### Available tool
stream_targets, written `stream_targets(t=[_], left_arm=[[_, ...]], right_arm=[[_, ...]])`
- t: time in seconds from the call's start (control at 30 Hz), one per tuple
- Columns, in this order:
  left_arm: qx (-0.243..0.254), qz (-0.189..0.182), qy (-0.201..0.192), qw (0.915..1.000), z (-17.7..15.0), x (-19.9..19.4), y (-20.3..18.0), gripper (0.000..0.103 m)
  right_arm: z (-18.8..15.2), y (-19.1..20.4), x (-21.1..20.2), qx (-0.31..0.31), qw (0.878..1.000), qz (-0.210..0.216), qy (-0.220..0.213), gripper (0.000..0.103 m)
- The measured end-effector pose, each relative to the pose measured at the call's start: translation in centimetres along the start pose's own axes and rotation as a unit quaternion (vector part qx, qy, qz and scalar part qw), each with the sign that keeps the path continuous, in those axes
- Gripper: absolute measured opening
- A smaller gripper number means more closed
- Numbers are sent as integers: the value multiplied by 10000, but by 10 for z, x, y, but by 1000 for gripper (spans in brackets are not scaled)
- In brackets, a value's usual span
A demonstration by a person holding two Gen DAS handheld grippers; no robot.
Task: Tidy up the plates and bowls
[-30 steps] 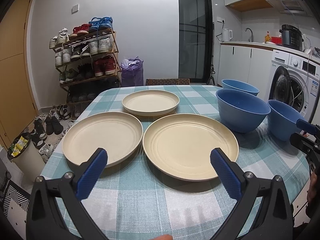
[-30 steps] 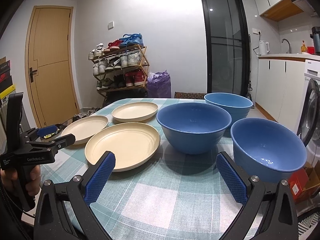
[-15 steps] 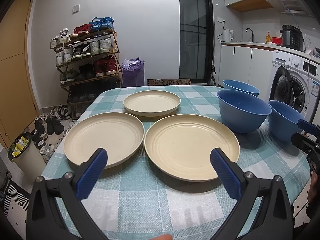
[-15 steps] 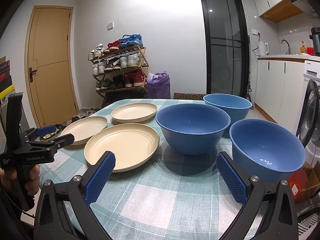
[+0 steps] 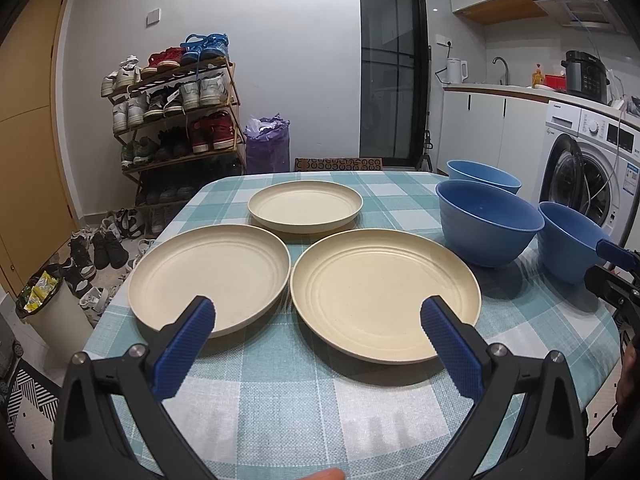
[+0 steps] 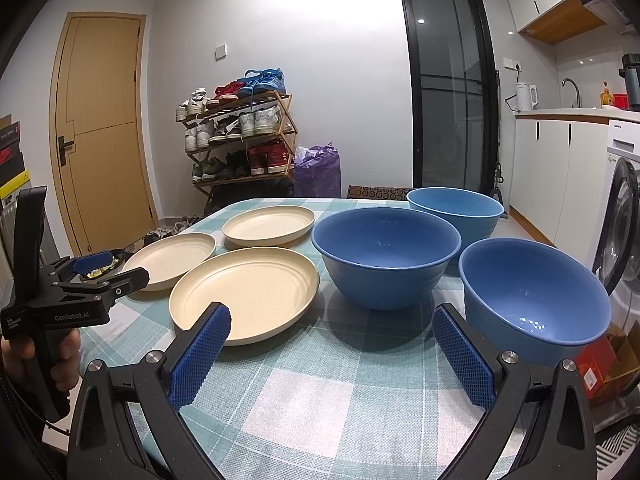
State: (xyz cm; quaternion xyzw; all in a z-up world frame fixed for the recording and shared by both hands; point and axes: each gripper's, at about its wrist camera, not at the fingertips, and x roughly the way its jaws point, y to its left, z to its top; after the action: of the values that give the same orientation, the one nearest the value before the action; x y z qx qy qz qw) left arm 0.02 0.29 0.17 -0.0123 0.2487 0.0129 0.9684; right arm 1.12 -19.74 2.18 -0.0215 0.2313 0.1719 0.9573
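Three cream plates lie on the checked tablecloth: a large near plate (image 5: 384, 292) (image 6: 248, 292), a left plate (image 5: 210, 272) (image 6: 170, 254) and a smaller far plate (image 5: 306, 206) (image 6: 268, 225). Three blue bowls stand to their right: a middle bowl (image 5: 486, 222) (image 6: 386, 256), a far bowl (image 5: 482, 174) (image 6: 456, 210) and a near right bowl (image 5: 570, 242) (image 6: 534, 300). My left gripper (image 5: 318, 320) hangs open just short of the two nearer plates, holding nothing. Over bare cloth in front of the middle bowl, my right gripper (image 6: 332, 334) is open and empty.
The table (image 5: 312, 400) is round-edged, with a washing machine (image 5: 588, 176) and kitchen counter to the right. A shoe rack (image 5: 176, 120), purple bag and bin (image 5: 56, 312) stand on the floor to the left. A hand (image 6: 36, 356) holds the left gripper's handle.
Both views have shifted only slightly; the plates and bowls sit where they were. Both grippers stay open.
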Motion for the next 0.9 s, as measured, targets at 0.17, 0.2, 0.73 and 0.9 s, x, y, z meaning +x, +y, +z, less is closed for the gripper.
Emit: stream_targets(t=[0.17,0.2,0.73,0.9], left_arm=[[-23,59,-14,10000,1,1,4,103],[-37,81,-19,10000,1,1,5,103],[-90,66,65,9999,1,5,6,103],[-104,81,88,9999,0,7,8,103]], right_arm=[[0,-1,1,6,10000,20,23,103],[1,-2,2,1,10000,24,42,103],[5,-7,5,84,9999,-46,82,103],[5,-10,9,125,9998,-62,107,103]])
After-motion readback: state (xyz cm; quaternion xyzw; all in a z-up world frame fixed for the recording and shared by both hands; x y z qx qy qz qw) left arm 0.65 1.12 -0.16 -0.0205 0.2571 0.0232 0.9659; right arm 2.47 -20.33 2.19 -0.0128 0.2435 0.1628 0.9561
